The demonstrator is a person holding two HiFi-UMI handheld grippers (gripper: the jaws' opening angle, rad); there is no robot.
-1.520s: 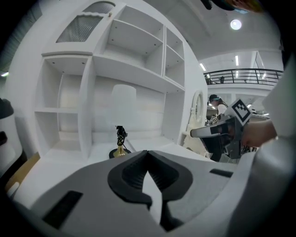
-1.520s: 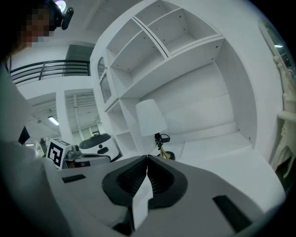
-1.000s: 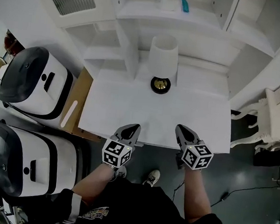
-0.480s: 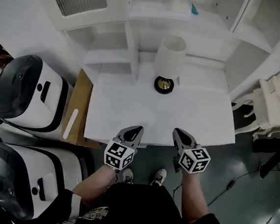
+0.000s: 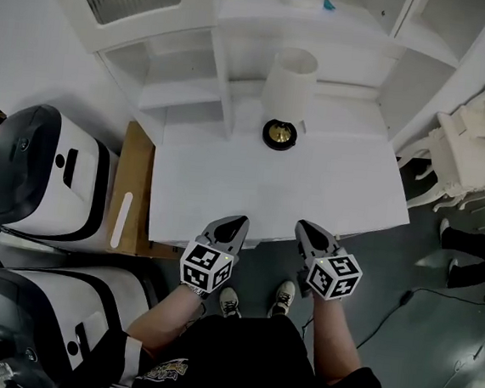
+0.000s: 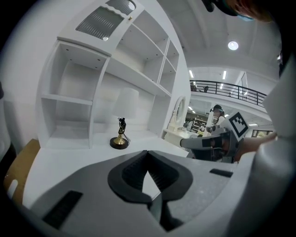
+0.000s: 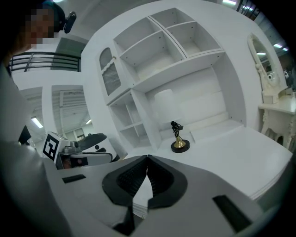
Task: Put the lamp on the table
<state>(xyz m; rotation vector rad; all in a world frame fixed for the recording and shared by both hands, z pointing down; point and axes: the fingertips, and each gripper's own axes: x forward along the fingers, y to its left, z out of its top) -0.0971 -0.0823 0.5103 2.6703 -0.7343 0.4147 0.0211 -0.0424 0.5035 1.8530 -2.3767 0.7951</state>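
The lamp (image 5: 286,95), with a white shade and a black and gold round base, stands upright at the back of the white table (image 5: 225,196), just in front of the shelf unit. It also shows in the left gripper view as the lamp (image 6: 123,120) and in the right gripper view as the lamp (image 7: 175,125). My left gripper (image 5: 233,224) hovers at the table's near edge, shut and empty. My right gripper (image 5: 304,229) hovers beside it, also shut with nothing between its jaws. Both are well short of the lamp.
A white shelf unit (image 5: 187,64) rises behind the table. Two white and black machines (image 5: 40,169) and a brown board (image 5: 131,195) stand to the left. A white ornate chair (image 5: 463,163) is at the right. A cable (image 5: 384,322) lies on the dark floor.
The view has shifted, so the table and lamp sit a little differently in frame. Both grippers have stayed at the table's near edge, shut.
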